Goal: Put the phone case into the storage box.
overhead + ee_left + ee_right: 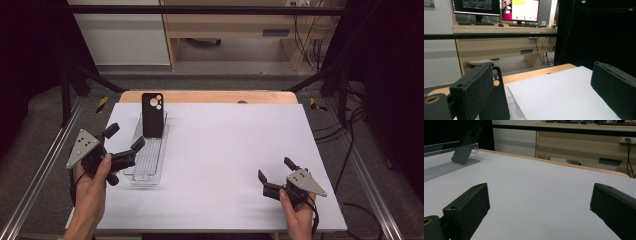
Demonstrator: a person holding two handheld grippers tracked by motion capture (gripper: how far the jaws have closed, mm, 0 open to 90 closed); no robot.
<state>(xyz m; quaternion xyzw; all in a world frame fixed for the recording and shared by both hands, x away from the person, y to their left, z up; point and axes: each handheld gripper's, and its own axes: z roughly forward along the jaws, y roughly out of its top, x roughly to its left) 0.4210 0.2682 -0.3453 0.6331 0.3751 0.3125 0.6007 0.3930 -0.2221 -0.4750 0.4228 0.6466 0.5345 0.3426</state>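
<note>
Near the far left corner of the white table top (225, 150) a black phone case (152, 114) stands upright at the far end of a clear plastic tray (148, 160), with its camera holes at the top. The tray runs along the left edge, from far to near. My left gripper (124, 137) is just beside the tray, at the left edge, and its fingers are spread wide with nothing between them. My right gripper (275, 169) is near the front right corner, well apart from the case; its fingers are also apart and hold nothing.
</note>
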